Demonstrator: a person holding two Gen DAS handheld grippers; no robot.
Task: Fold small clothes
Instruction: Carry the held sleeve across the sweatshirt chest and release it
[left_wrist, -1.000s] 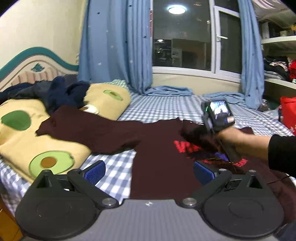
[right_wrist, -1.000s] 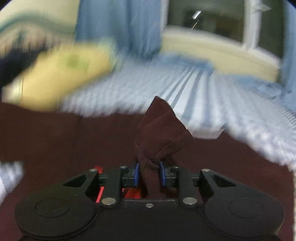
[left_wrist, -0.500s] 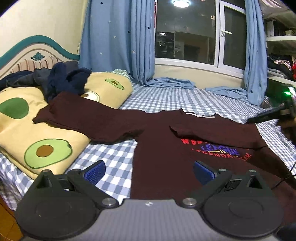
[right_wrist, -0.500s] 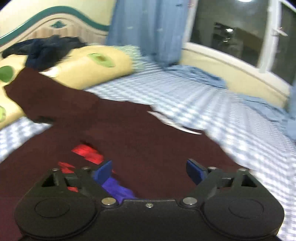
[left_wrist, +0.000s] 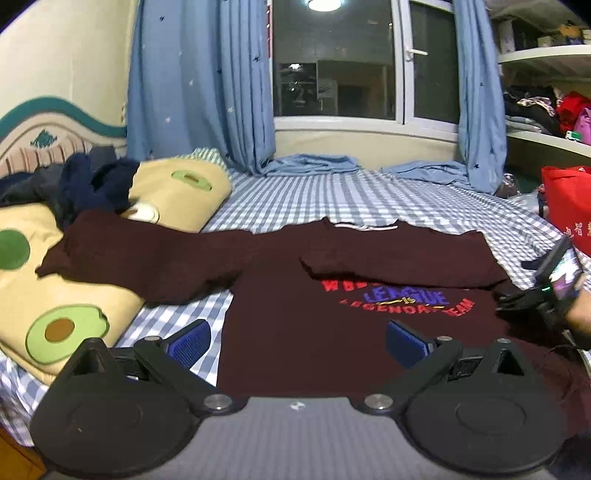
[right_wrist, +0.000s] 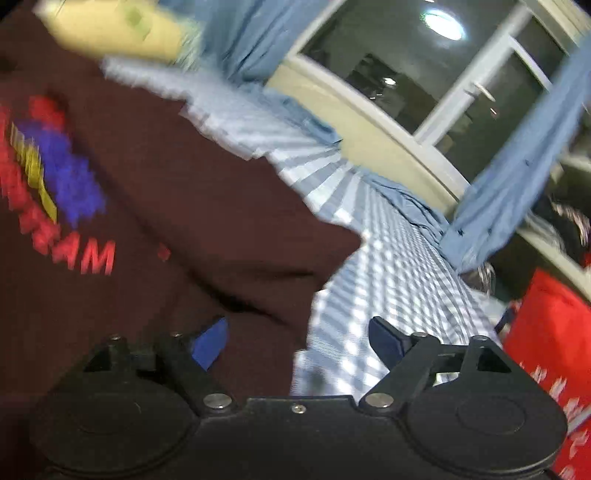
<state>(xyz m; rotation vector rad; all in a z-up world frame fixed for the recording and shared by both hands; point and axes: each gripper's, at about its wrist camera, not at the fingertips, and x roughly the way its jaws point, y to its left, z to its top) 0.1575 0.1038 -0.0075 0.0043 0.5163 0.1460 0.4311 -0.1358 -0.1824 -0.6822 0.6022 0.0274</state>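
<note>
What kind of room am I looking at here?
Most likely a bedroom: a bed with a checked sheet, avocado-print pillows against a headboard, and blue curtains at a night-dark window.

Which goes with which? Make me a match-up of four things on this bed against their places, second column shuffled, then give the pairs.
1. right sleeve
2. left sleeve
3. navy clothes
4. blue curtain ends

a. piled on the pillows
b. folded over the shirt's chest
c. pooled under the window
d. stretched out onto an avocado pillow

Pairs: 1-b, 2-d, 3-a, 4-c
</note>
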